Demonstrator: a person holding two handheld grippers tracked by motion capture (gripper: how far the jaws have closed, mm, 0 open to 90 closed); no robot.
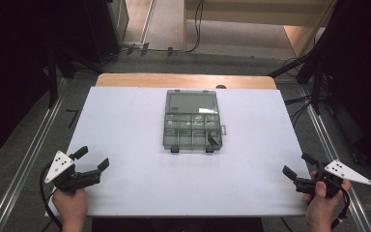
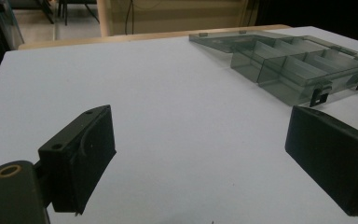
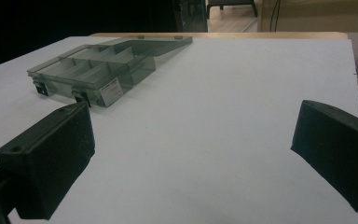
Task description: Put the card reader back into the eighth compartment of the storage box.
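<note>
**One box on an open bench**

The white bench (image 1: 125,145) is bare along its near edge and both side edges, so either hand-held gripper has free passage from the near corners inward. The sole obstacle is the smoky clear compartment box (image 1: 192,121), lying flat toward the far edge at the middle, with its black latches facing the near edge. Bare surface runs along both its left and right sides.
</note>
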